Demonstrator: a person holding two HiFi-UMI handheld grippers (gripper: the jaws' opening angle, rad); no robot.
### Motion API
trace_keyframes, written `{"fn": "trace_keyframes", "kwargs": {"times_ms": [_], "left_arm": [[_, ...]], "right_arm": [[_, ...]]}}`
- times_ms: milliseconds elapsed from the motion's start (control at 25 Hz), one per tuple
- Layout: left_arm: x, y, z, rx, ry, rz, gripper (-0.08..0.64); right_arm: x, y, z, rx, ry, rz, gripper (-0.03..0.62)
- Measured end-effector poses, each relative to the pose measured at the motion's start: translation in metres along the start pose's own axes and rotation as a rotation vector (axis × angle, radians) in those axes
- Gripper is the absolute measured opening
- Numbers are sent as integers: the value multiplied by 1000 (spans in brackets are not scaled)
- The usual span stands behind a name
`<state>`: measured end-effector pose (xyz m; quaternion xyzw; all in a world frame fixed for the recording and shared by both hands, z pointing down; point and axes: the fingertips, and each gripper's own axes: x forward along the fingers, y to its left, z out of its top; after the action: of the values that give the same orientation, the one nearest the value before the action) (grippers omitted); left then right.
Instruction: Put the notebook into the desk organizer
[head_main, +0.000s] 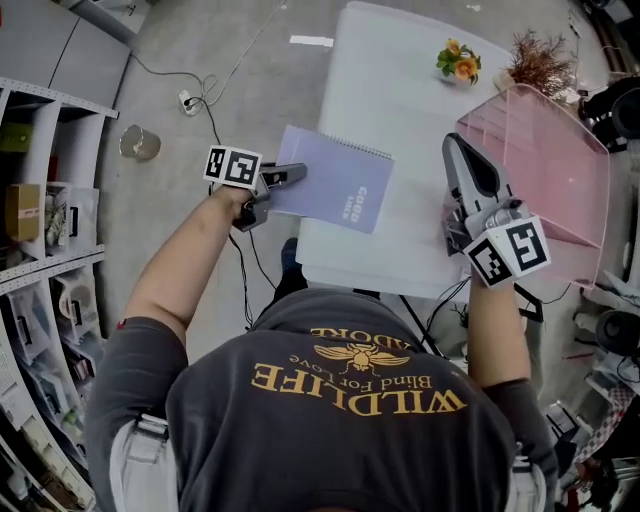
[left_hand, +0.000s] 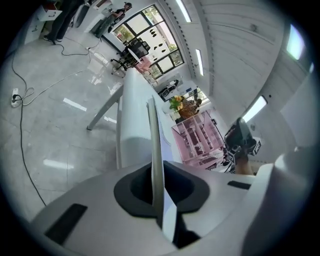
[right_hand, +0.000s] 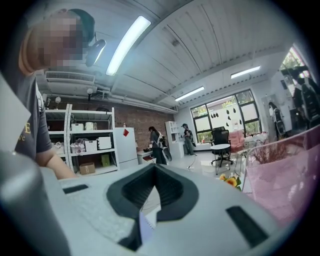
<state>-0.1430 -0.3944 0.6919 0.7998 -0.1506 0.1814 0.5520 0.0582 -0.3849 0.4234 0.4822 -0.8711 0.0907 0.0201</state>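
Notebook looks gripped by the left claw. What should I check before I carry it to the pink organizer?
1. Grip: left claw closed on the notebook's left edge. Ok.
2. Notebook lifted off the table: cannot tell; it overhangs the table's left edge.
3. Desk organizer in view at the table's right end, compartments visible from the left gripper view. Ok.
4. Right claw shut and holding nothing. Ok.
5. Route to the organizer: right claw sits between notebook and organizer. Probably not ok; move it aside first.
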Motion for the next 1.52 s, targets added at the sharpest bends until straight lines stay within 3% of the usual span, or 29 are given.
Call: {"fn": "trace_keyframes", "kwargs": {"times_ms": [320,640,1040,1320,1520], "left_arm": [[-22,-107,21,55,-78,-63,31],[-18,-257,85,294,-127,-104,32],[27,-452,135,578,-201,-163,31],[92,-529,142,612,-200,-251,32],[152,-547,146,551,-205,-286,31]], "right_arm": [[-48,-30,51,-31,-69,-67,0],[-122,-87,122,-88,-129,-191,0],[-249,-202,166,-89,-172,-337,0],[-302,-246,175,-104,-177,-382,0],[-326,-267,171,-99,-170,-401,0]]}}
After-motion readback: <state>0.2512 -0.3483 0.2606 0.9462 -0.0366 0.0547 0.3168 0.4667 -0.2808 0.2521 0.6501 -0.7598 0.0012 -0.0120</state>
